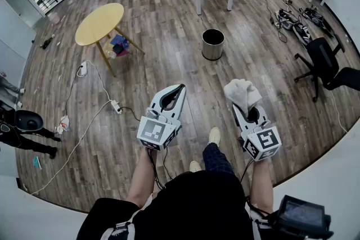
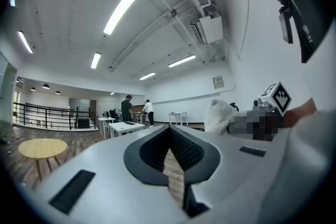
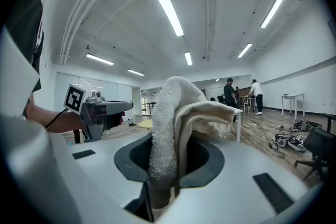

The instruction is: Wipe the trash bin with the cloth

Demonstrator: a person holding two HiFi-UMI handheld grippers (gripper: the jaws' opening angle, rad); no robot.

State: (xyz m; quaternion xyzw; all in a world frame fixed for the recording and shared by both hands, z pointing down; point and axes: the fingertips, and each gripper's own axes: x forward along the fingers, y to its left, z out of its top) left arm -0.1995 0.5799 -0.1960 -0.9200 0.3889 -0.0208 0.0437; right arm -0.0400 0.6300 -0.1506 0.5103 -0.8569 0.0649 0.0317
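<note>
Closest in, the left claw [image 1: 174,93] has its jaws drawn together on nothing. Ahead on the wooden floor [image 1: 163,25] stands the round metal trash bin [image 1: 213,44], well apart from both claws. Rightward, the right claw [image 1: 245,109] pinches the white cloth [image 1: 241,93], bunched upward. This looks like the approach; next the cloth needs carrying to the bin's wall.
</note>
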